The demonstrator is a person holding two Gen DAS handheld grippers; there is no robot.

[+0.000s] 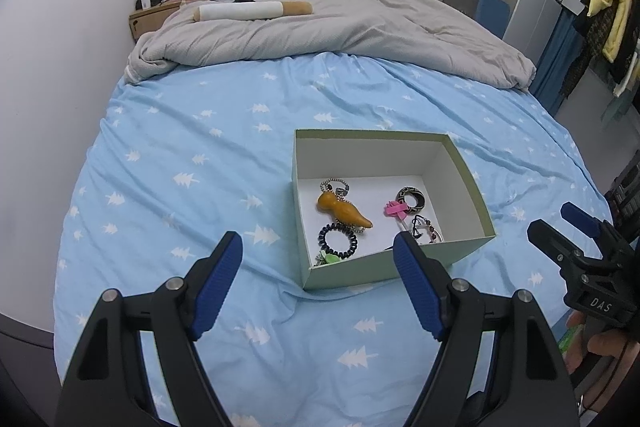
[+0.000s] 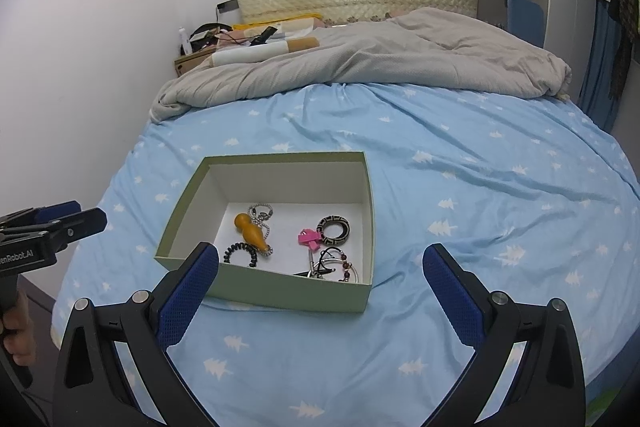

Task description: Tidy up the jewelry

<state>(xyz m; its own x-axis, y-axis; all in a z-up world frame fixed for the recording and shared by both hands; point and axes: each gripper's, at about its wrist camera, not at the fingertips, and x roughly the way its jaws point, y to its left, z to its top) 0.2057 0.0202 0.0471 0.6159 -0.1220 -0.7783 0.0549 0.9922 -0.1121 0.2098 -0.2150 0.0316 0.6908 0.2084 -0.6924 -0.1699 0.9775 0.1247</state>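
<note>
A pale green open box (image 1: 468, 183) (image 2: 180, 211) sits on the blue bed sheet. Inside lie an orange gourd pendant (image 1: 344, 211) (image 2: 251, 230) on a bead chain, a black coil hair tie (image 1: 337, 240) (image 2: 240, 253), a pink clip (image 1: 395, 207) (image 2: 309, 237), a patterned black ring (image 1: 412, 197) (image 2: 334, 227) and a beaded bracelet with metal rings (image 1: 430, 233) (image 2: 340, 265). My left gripper (image 1: 318, 259) is open and empty, just before the box's near wall. My right gripper (image 2: 320, 267) is open and empty, in front of the box; it also shows in the left wrist view (image 1: 554, 225).
The blue sheet (image 1: 200, 147) with white tree prints covers the bed. A crumpled grey duvet (image 1: 320, 27) lies at the far end by the headboard. A cardboard box with clutter (image 1: 152, 15) stands at the far left. Wardrobes and hanging clothes (image 1: 608, 7) are on the right.
</note>
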